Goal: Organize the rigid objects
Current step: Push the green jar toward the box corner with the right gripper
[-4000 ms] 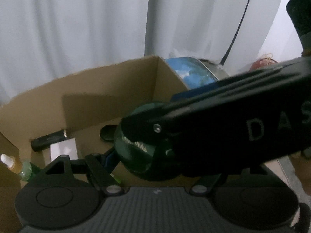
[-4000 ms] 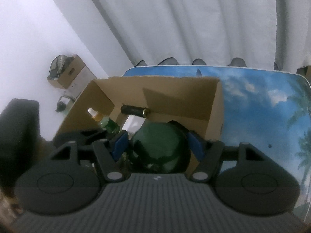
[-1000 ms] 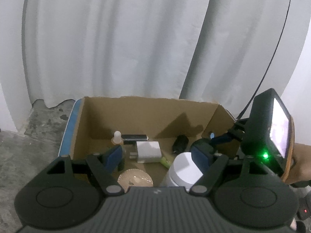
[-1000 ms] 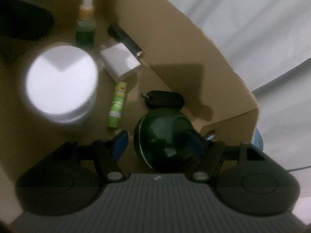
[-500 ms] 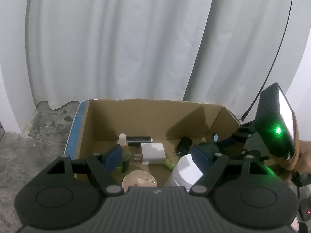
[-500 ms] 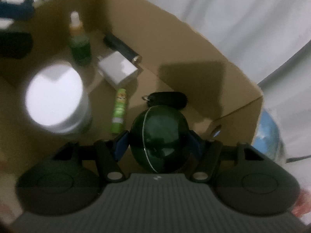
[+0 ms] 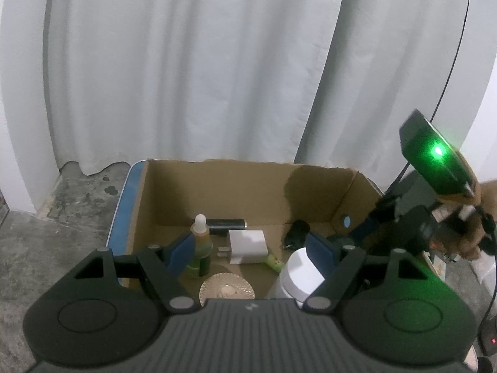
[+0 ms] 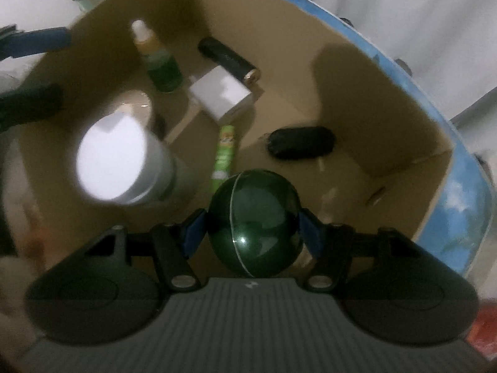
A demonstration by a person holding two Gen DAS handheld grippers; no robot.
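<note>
A dark green glossy ball point(image 8: 253, 220) sits between the blue pads of my right gripper point(image 8: 253, 230), which is shut on it and points steeply down over the near right part of an open cardboard box point(image 8: 357, 93). My left gripper point(image 7: 250, 248) hovers at the box's point(image 7: 248, 186) near edge, open, with nothing between its fingers. A white jar point(image 7: 303, 275) stands in the box just behind its right finger, also visible as a blurred white jar point(image 8: 115, 161) in the right wrist view.
Inside the box lie a dropper bottle point(image 8: 158, 62), a black tube point(image 8: 230, 57), a white charger point(image 8: 222, 94), a green stick point(image 8: 225, 152), a black key fob point(image 8: 301, 143) and a ribbed round disc point(image 7: 226, 289). A person's hand point(image 7: 466, 236) is at the right. Curtains hang behind.
My right gripper has risen a little and tipped over the box with the green ball, its pads drawn in against it. The left gripper has stayed almost still.
</note>
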